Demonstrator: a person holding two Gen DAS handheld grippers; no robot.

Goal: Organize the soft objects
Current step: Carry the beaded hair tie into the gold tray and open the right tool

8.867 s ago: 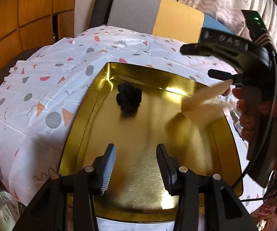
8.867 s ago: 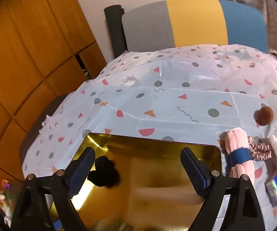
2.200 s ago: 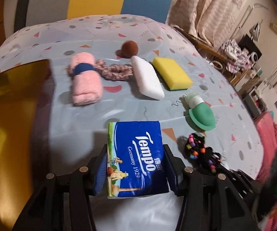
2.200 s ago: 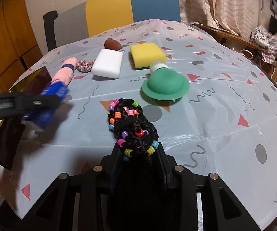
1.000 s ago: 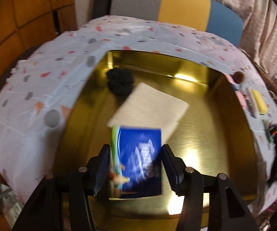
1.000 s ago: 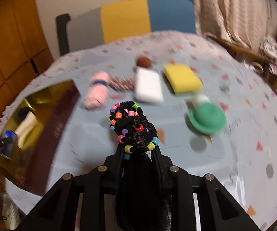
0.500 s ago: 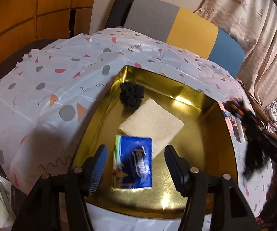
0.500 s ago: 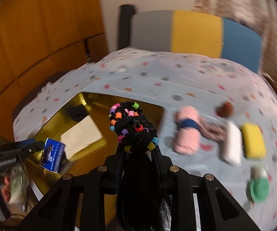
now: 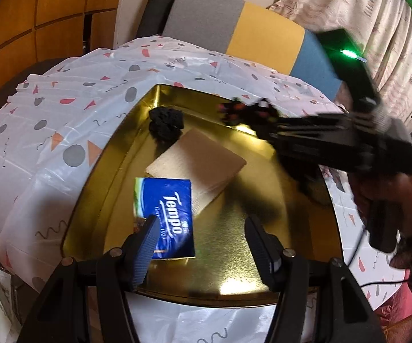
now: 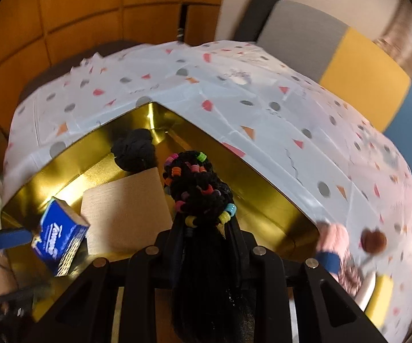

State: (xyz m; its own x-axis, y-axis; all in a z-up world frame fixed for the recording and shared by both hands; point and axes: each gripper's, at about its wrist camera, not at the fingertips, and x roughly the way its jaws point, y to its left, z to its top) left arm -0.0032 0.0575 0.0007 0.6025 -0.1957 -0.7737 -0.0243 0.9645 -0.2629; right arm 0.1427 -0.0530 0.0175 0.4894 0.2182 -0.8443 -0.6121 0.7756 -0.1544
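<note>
While the left gripper (image 9: pixel 203 237) stood open, tissue pack (image 9: pixel 164 214) beside its left finger, the right gripper (image 10: pixel 203 223) clamped the beaded hairpiece (image 10: pixel 197 183).

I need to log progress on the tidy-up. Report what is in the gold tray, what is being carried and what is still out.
Done: the black scrunchie, beige cloth and tissue pack lie in the gold tray, and the left gripper stands open above it. In hand: the right gripper is shut on the beaded hair piece over the tray. Left: the pink roll and brown ball, at least, remain on the tablecloth.
</note>
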